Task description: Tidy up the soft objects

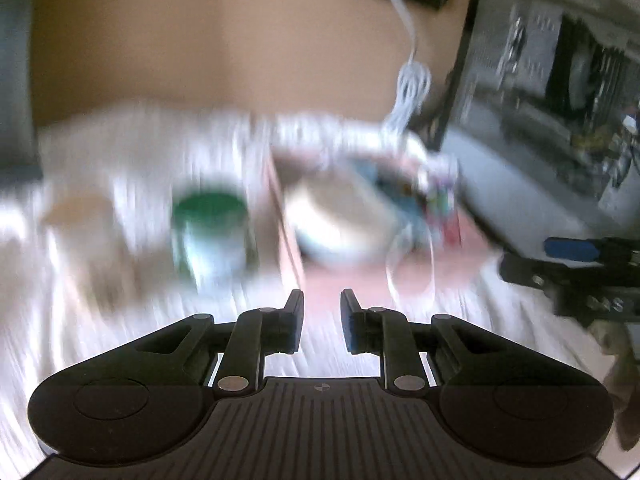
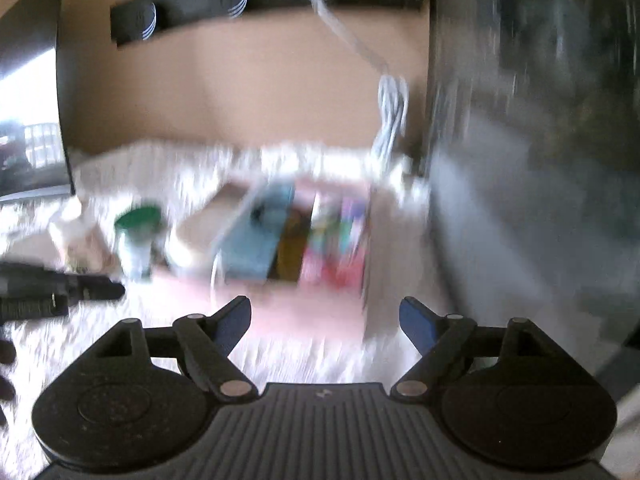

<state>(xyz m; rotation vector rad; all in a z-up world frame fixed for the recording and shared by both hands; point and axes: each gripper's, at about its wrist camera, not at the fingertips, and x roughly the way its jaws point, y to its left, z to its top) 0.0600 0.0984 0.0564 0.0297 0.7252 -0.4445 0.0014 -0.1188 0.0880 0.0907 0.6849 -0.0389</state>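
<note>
Left gripper (image 1: 322,320): jaws narrowly apart, empty | Right gripper (image 2: 325,322): jaws wide apart, empty | Soft items blurred in pink box (image 2: 320,304) near white bed cover's (image 2: 304,360) far edge | Green-lidded tub (image 1: 210,232) beside box

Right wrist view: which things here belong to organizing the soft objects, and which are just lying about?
Job, as far as the blur allows:
- pink box
- colourful soft items inside it
- right gripper, wide open, empty
- left gripper, narrow gap, empty

Lying about:
- green-lidded container
- white cable
- computer case
</note>
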